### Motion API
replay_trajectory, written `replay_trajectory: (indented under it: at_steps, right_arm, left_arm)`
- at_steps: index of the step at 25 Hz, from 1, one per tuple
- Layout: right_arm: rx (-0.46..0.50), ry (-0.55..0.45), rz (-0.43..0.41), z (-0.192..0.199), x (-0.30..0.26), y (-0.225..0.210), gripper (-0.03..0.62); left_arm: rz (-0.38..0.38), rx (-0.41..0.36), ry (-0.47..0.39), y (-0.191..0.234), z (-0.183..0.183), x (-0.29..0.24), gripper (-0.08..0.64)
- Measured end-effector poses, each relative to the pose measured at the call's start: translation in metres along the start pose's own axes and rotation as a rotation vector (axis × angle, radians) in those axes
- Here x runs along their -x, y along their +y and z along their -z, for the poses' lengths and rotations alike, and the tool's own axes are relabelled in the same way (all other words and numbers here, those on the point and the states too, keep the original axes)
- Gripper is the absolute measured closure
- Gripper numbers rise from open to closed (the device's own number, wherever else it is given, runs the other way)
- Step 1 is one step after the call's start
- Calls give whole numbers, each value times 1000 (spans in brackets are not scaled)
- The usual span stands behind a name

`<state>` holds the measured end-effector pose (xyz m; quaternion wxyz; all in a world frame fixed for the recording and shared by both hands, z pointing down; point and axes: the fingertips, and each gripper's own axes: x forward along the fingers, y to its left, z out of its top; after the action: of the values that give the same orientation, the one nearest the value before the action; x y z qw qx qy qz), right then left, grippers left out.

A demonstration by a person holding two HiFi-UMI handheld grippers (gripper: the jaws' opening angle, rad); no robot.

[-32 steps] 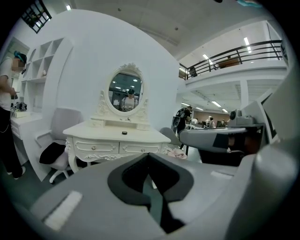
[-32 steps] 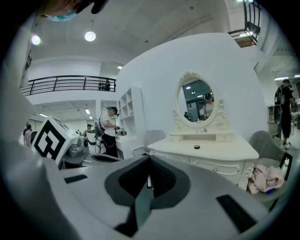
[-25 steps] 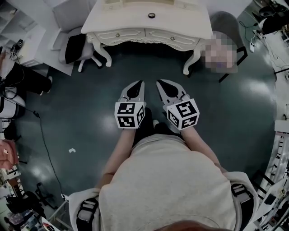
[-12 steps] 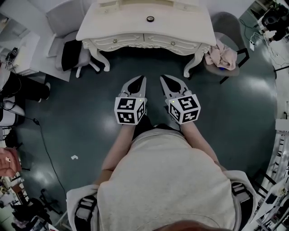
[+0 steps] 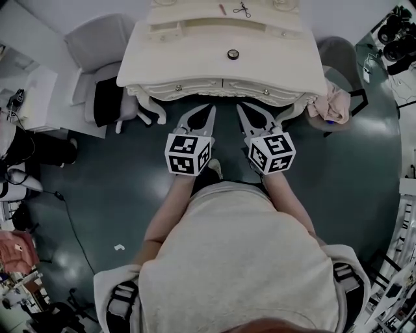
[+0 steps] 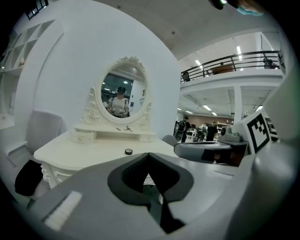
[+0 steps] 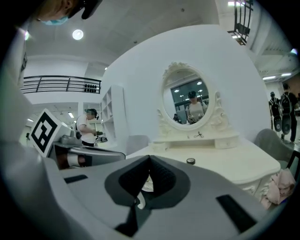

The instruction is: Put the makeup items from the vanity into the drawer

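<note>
My left gripper and right gripper hover at the tabletop's front edge, both jaws closed tight, holding nothing. A small round jar, I think, sits mid-tabletop.

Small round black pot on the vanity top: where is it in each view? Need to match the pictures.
Head view: round black pot at upper centre, in the middle of the vanity top.
Left gripper view: the pot sits left of centre, just above the jaw tips.
Right gripper view: the pot sits right of centre, above the jaws.
Shared landmark: scissors on the raised shelf behind the pot, in all three views.
</note>
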<state>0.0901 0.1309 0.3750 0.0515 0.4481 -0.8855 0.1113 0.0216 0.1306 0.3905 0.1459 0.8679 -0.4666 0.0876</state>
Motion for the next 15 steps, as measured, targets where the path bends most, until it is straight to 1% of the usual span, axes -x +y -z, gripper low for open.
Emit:
replay_trajectory:
  at_steps: [4,8,11,15]
  right_arm:
    - [-8,5,20,-4,-38,-4,584]
    - [-6,52,28,1,-60,-7,584]
    - [-19,81,39,7,-73,-15,584]
    - [-32,101,41,12,-88,-26,584]
  left_arm:
    - [36,1,11,30,-7,-20,551]
    - [59,45,46,46,0,-31,551]
    - [55,69,60,56,6,-37,551]
    - [31,96,72,75,10,-48,551]
